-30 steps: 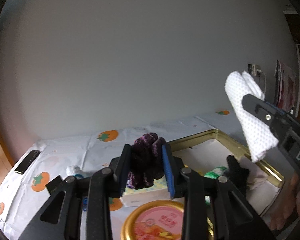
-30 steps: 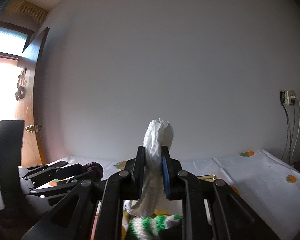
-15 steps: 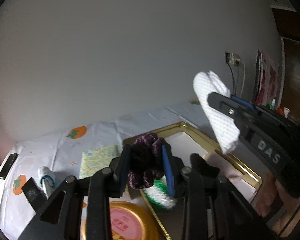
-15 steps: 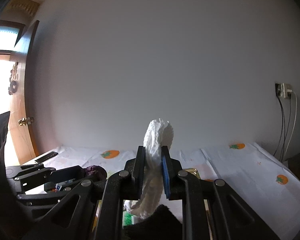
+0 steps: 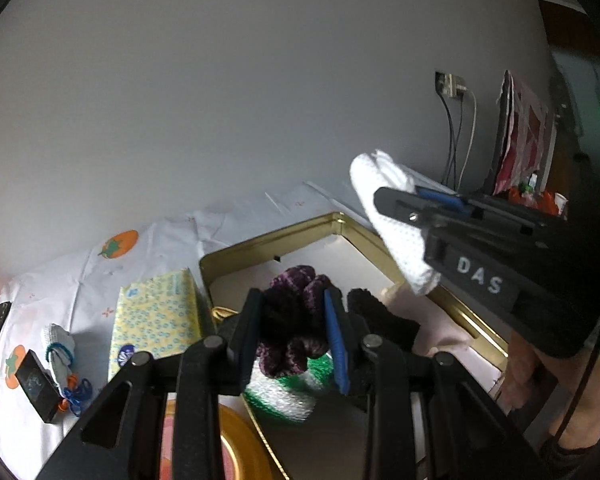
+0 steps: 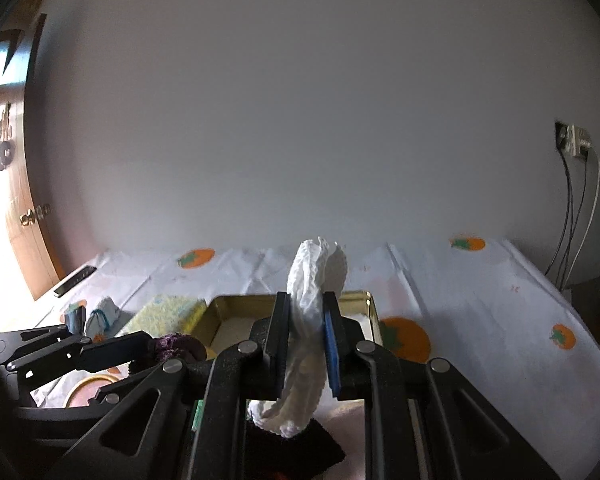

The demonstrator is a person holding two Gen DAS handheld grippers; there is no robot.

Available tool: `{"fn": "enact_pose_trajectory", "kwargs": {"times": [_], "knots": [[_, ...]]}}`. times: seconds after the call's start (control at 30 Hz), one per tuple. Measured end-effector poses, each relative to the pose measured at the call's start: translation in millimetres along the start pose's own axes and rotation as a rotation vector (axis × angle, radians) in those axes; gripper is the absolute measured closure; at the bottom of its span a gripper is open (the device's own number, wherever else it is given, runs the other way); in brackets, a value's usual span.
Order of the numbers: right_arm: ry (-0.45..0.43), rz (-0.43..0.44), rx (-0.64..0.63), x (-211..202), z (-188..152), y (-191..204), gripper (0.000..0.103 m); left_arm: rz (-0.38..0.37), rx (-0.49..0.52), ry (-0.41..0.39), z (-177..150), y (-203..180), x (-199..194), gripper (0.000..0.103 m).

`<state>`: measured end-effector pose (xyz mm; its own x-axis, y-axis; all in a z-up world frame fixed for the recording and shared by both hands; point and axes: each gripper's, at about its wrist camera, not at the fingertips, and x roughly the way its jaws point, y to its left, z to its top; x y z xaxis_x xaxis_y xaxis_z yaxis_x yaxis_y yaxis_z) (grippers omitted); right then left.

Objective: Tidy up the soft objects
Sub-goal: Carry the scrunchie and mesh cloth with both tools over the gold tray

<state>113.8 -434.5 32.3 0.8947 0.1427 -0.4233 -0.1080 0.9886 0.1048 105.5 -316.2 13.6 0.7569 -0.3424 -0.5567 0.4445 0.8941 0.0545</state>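
Nearest the left camera, the left tool (image 5: 294, 330) is clamped on a dark purple knitted piece (image 5: 290, 322), which hangs between its pads above the near end of the gold tin (image 5: 268, 236). Beside it, the right tool (image 6: 305, 338) pinches a white mesh cloth (image 6: 314, 320) that stands up past its fingertips and droops below them, also over the tin. Inside the tin already lie a green-and-white mesh item (image 5: 284, 394), a black fabric piece (image 5: 382, 322) and something pale pink (image 5: 440, 328). To place both loads well, each tool probably should sink low over a bare patch of the tin floor before letting go, since soft cloth dropped from height may drape over the rim. Releasing one at a time would keep the tools from colliding. Farther off on the desk (image 5: 220, 228) sit a yellow tissue pack (image 5: 156, 312) and a small white bundle (image 5: 58, 344), likely still to be sorted.
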Motion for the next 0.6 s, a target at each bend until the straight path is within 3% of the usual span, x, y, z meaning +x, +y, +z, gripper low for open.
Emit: {"fn": "enact_pose_trajectory", "kwargs": {"times": [0.6], "knots": [[0.101, -0.022, -0.012, 21, -10, -9, 0.086, -0.018, 0.007, 0.058, -9, -5, 15, 0.073]]}}
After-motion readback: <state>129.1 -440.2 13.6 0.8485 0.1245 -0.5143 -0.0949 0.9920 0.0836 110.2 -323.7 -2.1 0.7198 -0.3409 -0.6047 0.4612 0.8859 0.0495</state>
